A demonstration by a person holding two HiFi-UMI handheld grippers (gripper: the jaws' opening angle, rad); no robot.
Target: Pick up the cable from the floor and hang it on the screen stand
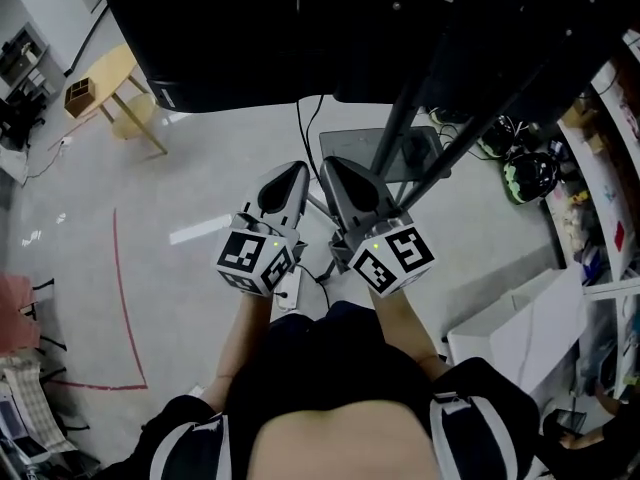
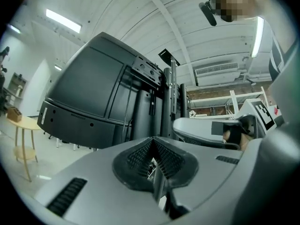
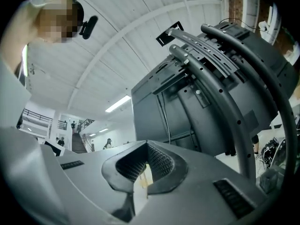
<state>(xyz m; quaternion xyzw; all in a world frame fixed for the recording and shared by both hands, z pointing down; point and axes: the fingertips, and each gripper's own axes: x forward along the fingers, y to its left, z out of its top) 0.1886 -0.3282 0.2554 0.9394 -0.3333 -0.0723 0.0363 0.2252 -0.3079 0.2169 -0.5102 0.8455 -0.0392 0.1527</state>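
Facing the screen stand (image 1: 403, 118) with pick-up apparently not begun, left gripper (image 1: 290, 174) and right gripper (image 1: 335, 168) sit clenched empty; one must open and reach the likely cable (image 1: 299, 133) below.

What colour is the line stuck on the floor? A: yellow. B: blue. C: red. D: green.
C: in the head view a thin red line runs down the grey floor on the left side, then bends at a corner near the bottom.
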